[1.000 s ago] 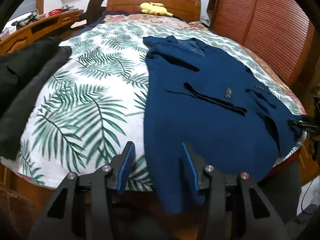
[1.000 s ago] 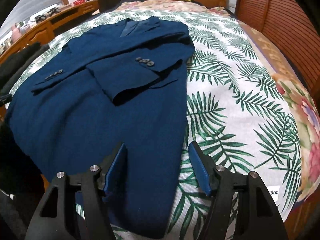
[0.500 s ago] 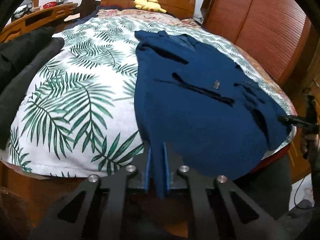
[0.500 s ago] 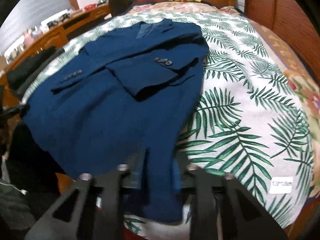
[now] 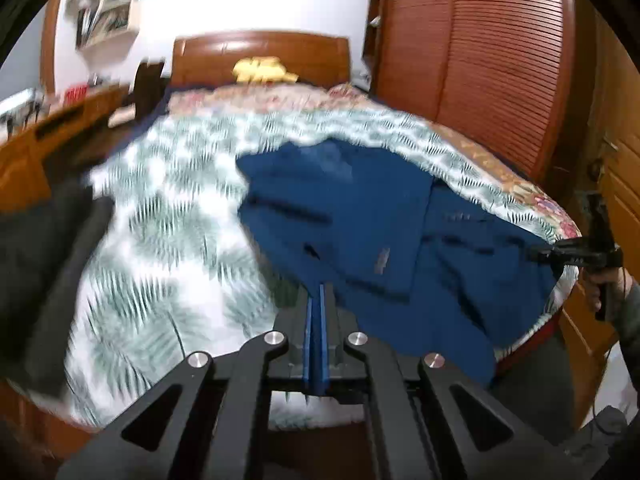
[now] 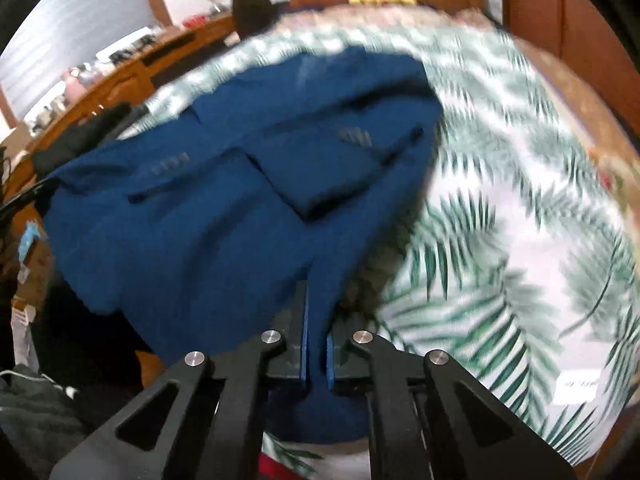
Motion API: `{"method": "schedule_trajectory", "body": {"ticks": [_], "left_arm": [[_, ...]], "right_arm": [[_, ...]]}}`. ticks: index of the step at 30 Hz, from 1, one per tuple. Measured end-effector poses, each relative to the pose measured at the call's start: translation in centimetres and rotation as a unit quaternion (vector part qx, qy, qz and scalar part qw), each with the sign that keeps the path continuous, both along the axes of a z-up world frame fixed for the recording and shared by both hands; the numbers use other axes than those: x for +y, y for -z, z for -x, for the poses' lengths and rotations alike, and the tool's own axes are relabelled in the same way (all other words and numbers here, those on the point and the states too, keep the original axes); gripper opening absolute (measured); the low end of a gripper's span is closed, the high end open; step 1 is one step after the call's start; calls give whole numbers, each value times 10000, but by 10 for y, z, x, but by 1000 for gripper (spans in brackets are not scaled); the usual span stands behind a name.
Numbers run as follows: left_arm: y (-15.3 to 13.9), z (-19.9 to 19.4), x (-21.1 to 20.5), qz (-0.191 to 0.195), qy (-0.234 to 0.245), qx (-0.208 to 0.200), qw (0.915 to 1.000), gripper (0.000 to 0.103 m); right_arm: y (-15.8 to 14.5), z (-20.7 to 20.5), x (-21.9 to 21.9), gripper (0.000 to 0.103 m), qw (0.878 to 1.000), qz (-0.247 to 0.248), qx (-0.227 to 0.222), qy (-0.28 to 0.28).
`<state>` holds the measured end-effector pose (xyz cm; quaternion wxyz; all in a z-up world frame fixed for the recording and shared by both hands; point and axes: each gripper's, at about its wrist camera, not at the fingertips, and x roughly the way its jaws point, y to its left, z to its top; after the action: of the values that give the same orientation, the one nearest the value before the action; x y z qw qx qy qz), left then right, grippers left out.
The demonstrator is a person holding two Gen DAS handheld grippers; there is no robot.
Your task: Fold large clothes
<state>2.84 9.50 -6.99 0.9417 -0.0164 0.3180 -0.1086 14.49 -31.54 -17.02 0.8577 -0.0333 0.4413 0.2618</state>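
A dark blue jacket (image 5: 360,216) lies on the bed with its sleeves folded across its front. My left gripper (image 5: 317,292) is shut on the jacket's near hem corner and holds that corner raised off the bedspread. In the right wrist view my right gripper (image 6: 317,312) is shut on the other hem corner of the blue jacket (image 6: 240,184), cloth pinched between its blue pads. The right gripper (image 5: 540,256) also shows at the right edge of the left wrist view, held by a hand (image 5: 608,280). Both views are blurred.
The bed carries a white bedspread with green palm leaves (image 5: 168,240). A yellow plush toy (image 5: 262,70) rests at the wooden headboard. Dark clothes (image 5: 44,248) lie along the bed's left side. A wooden desk (image 5: 52,128) stands left, a slatted wardrobe (image 5: 492,60) right.
Both grippers went from open to shut on the jacket's hem corners. The left one then rose, lifting its corner off the bedspread; the view tilted up toward the headboard.
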Motion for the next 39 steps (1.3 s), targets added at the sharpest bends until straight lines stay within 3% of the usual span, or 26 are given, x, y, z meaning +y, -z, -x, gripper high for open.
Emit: {"method": "schedule_trajectory", "body": {"ticks": [8, 24, 27, 30, 39], "left_arm": [[-86, -12, -6, -160, 59, -721, 9972, 0], [-205, 72, 15, -94, -113, -2064, 9784, 0], [-210, 71, 21, -239, -317, -2131, 9762, 0], [-200, 50, 29, -262, -461, -1951, 9794, 0], [-141, -41, 36, -286, -718, -1267, 9889, 0]], "right_arm": [[-108, 0, 11, 2, 9906, -856, -1068, 83], [-263, 91, 6, 2, 9581, -1162, -2608, -225], [-278, 101, -1, 2, 9534, -1130, -2792, -192], [-278, 88, -8, 2, 9557, -1022, -2759, -36], [-223, 2, 2, 2, 9744, -605, -2160, 169]]}}
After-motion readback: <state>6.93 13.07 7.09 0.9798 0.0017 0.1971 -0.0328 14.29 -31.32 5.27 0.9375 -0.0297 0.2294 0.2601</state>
